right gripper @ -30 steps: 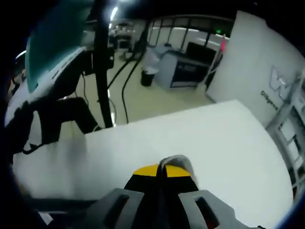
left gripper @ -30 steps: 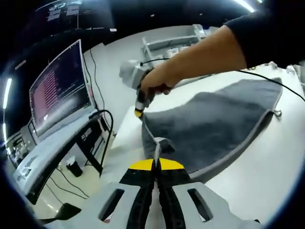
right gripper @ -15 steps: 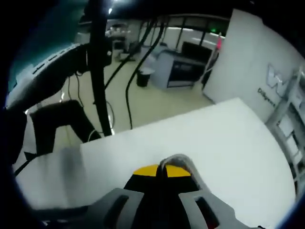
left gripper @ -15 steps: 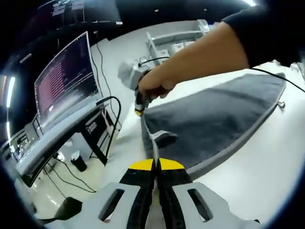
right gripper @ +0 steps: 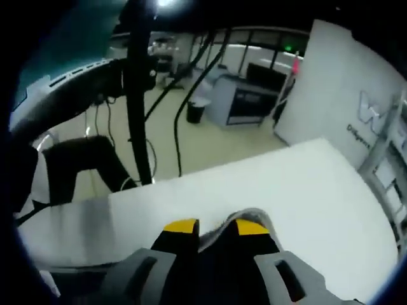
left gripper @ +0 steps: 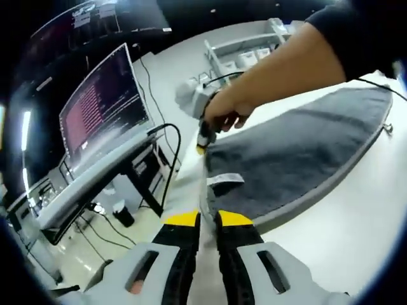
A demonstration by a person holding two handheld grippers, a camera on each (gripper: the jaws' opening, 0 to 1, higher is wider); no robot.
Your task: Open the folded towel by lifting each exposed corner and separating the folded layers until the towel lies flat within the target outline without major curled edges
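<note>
- Grey towel (left gripper: 299, 159) is lying spread over the white table (left gripper: 343, 235), its paler hem band running along the near edge; in the left gripper view a corner with a small label is sitting just ahead of my left gripper (left gripper: 208, 219).
- It is reading as soft, limp terry: light, sagging wherever it is not held, not slippery and not fragile. I judge the hem corners the best hold, since the stitched band is firmer than the pile.
- My left gripper is showing a narrow gap between its yellow-tipped jaws, with the thin hem edge running into that gap; whether it is gripping, I cannot tell.
- My right gripper (right gripper: 213, 226) is parted somewhat, with a fold of grey hem lying between the tips, loosely at best.
- In the left gripper view, my right hand (left gripper: 222, 114) is hovering over the towel's far corner.
- Beyond the table edge, a monitor (left gripper: 105, 105) on a stand is glowing with text.
</note>
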